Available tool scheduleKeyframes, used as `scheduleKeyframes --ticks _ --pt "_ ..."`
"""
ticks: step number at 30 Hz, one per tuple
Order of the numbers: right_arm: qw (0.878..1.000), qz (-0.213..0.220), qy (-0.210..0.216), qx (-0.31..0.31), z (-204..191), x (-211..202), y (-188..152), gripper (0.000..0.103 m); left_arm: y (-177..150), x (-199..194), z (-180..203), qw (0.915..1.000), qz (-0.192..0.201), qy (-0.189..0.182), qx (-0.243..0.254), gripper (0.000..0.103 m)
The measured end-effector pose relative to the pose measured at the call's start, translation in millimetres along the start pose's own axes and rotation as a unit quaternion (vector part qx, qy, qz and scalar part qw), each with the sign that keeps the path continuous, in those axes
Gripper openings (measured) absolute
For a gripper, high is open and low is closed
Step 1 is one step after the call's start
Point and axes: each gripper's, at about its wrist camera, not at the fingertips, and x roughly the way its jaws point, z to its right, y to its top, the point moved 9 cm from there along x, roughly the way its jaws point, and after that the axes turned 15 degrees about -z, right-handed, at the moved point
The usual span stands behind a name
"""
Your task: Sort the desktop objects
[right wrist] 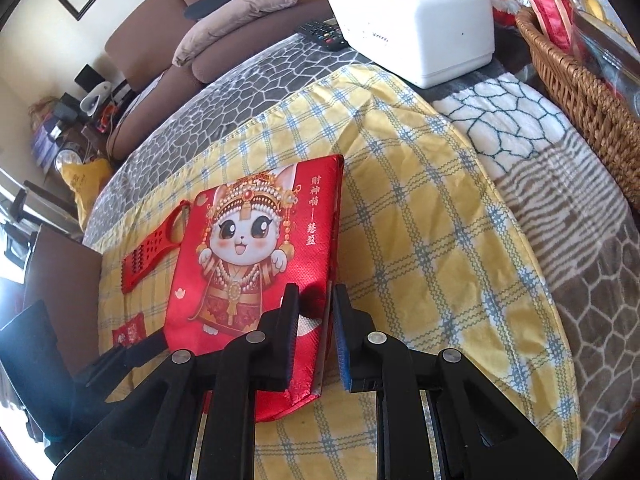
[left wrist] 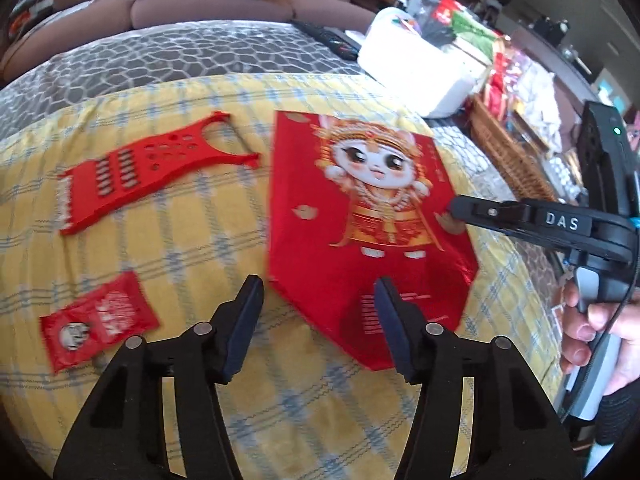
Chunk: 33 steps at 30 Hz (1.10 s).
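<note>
yellow checked cloth (right wrist: 420,240) holds a red bag (right wrist: 256,240); right claw (right wrist: 314,320) straddles its edge unclenched; left claw (left wrist: 318,320) released

On the yellow plaid cloth (left wrist: 180,240) lie three red things: one cat-print bag (left wrist: 360,220), one grater (left wrist: 152,172) at ten o'clock, one sauce packet (left wrist: 96,320) at eight. Beyond: one white box (right wrist: 416,20), one wicker basket (right wrist: 580,92), and what looks like one remote (right wrist: 322,34).
</note>
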Motion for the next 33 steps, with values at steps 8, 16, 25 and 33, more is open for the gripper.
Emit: scheduleKeyframes --ticks 8,16,25,33 --pt "0.999 0.038 -0.01 -0.036 -30.1 -21.9 12.4 0.033 -0.5 -50.0 -80.2 0.9897 0.044 0.111 -0.08 0.075" --pt "0.994 0.028 0.014 -0.101 -106.1 -3.7 31.2 0.045 -18.1 -43.0 -121.6 0.9836 0.017 0.147 -0.103 0.076" --pt "0.989 -0.032 0.006 -0.143 -149.8 59.8 66.0 0.045 20.5 -44.7 -127.1 0.9853 0.026 0.139 -0.096 0.076" --pt "0.978 -0.063 -0.051 -0.192 -159.6 91.6 84.7 0.036 45.3 -28.5 -135.9 0.9856 0.011 0.139 -0.095 0.076"
